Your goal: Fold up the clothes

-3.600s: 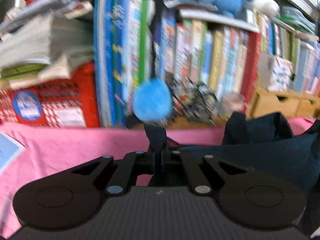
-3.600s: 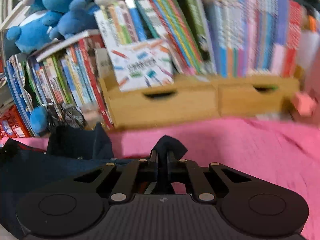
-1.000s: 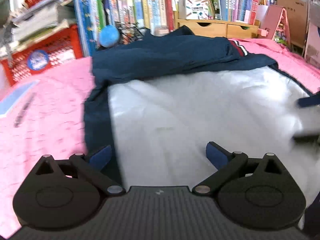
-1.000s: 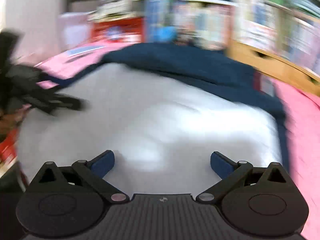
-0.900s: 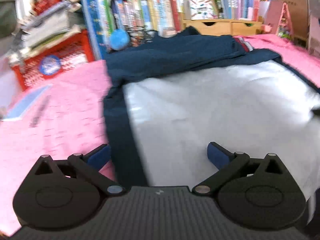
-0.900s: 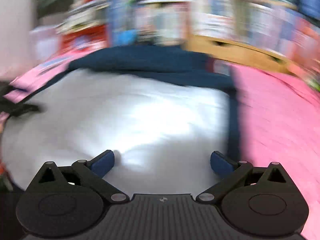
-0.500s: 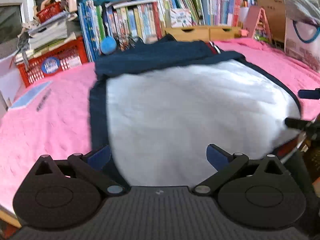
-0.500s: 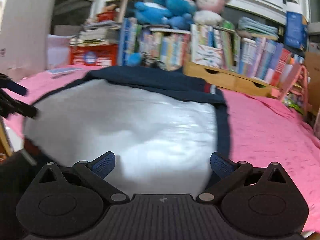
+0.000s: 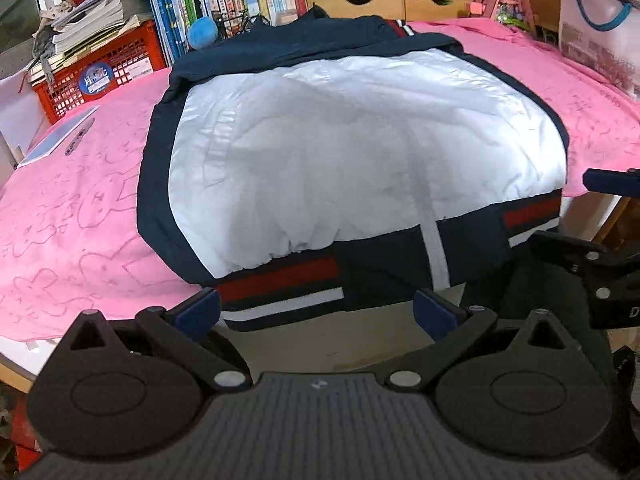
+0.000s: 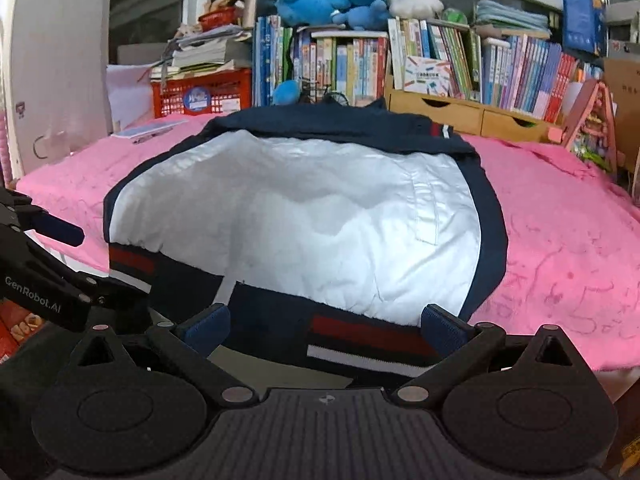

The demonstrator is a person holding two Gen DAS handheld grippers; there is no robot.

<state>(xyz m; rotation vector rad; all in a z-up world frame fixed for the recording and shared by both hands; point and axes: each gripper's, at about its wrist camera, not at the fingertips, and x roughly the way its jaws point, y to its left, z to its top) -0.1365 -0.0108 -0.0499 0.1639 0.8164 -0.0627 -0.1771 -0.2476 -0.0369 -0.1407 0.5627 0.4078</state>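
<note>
A navy jacket [image 9: 352,152] with its white lining up lies on the pink table cover [image 9: 72,208]. Its striped red, white and navy hem [image 9: 280,284] hangs over the near table edge. The far part is folded over in navy [image 9: 320,44]. My left gripper [image 9: 316,312] is open and empty, just off the near edge in front of the hem. My right gripper [image 10: 324,328] is open and empty, also in front of the hem [image 10: 368,344]. The jacket shows in the right wrist view [image 10: 304,216]. Each gripper shows at the edge of the other's view.
Bookshelves [image 10: 344,64] and wooden drawers [image 10: 460,112] line the far side. A red crate [image 9: 108,64] with papers stands at the far left. A notebook and pen [image 9: 60,140] lie on the cover at left. A blue ball [image 9: 203,32] sits behind the jacket. A paper bag [image 9: 600,28] stands at right.
Both grippers let go of the dark fabric they held, opened, and drew back from the far shelf side to the near table edge. The jacket now lies spread, lining up.
</note>
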